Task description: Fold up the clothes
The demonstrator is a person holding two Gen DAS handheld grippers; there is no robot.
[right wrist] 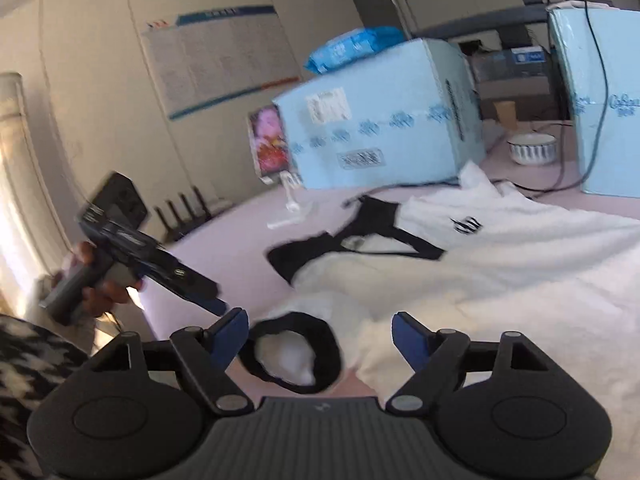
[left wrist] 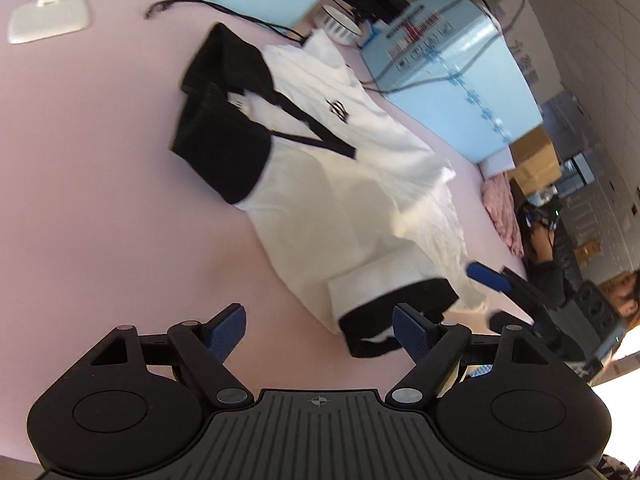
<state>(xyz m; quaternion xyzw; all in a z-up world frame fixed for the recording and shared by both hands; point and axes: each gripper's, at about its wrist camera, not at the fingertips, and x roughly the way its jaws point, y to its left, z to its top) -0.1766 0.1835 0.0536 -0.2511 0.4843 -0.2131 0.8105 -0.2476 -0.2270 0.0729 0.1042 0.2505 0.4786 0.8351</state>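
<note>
Left gripper (left wrist: 320, 330) and right gripper (right wrist: 320, 334) both gape wide, holding nothing. The white T-shirt (left wrist: 340, 184) with black collar and cuffs lies on the pink tabletop (left wrist: 100, 200), long axis running from the near black-cuffed sleeve (left wrist: 396, 312) toward the light-blue boxes (left wrist: 452, 80). A striped bowl (right wrist: 532, 148) stands between the boxes; whether it holds anything cannot be seen.

Office/storeroom: wall chart (right wrist: 216, 60), stacked cartons (left wrist: 536, 156).

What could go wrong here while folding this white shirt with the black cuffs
The white shirt with black trim is still bunched, so a fold may trap wrinkles. Both open grippers, left and right, converge on one black sleeve cuff and could collide. Black cables beside the collar might snag.
</note>
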